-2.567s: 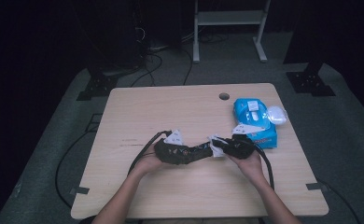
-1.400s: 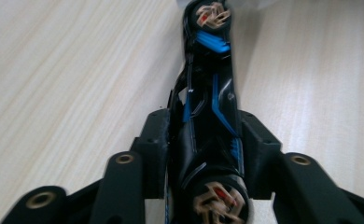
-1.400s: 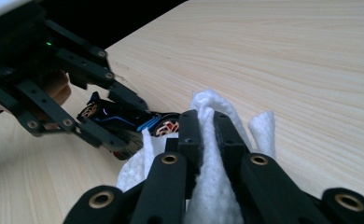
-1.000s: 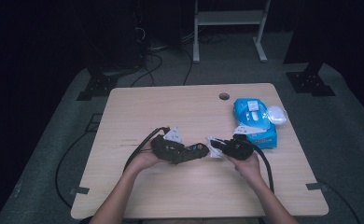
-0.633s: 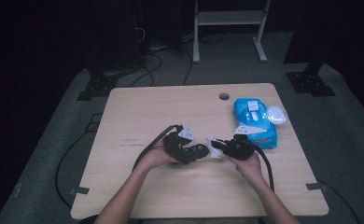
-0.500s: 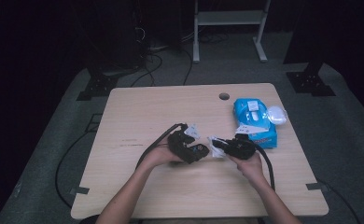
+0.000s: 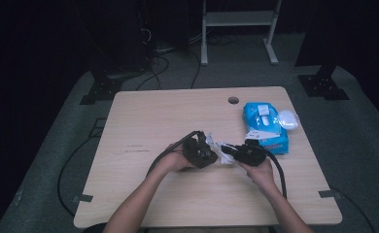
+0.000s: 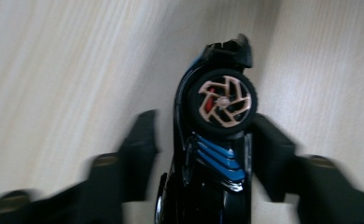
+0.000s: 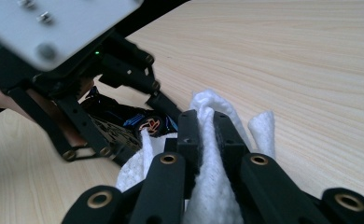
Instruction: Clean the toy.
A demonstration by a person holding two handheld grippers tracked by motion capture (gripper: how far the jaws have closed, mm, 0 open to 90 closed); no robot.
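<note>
A black toy car (image 8: 217, 140) with blue trim and a copper-spoked wheel stands between the jaws of my left gripper (image 8: 203, 135). The jaws have just been closing on it and the picture is blurred. In the high view the left gripper (image 7: 208, 154) sits mid-table, tip to tip with my right gripper (image 7: 229, 151). The right gripper (image 9: 206, 122) is shut on a white wipe (image 9: 210, 186), which bunches up around its fingers. The wipe touches the car (image 9: 124, 119) by its wheel. Both of the person's hands hold the grippers low over the table (image 7: 153, 111).
A blue pack of wipes (image 7: 264, 126) lies at the right of the table, with a white crumpled piece (image 7: 288, 118) beside it. A cable hole (image 7: 233, 100) is near the far edge. Black cables trail off both grippers towards the person.
My left gripper has moved to the right with the car, up against the wipe in the right gripper. The right hand has stayed where it was.
</note>
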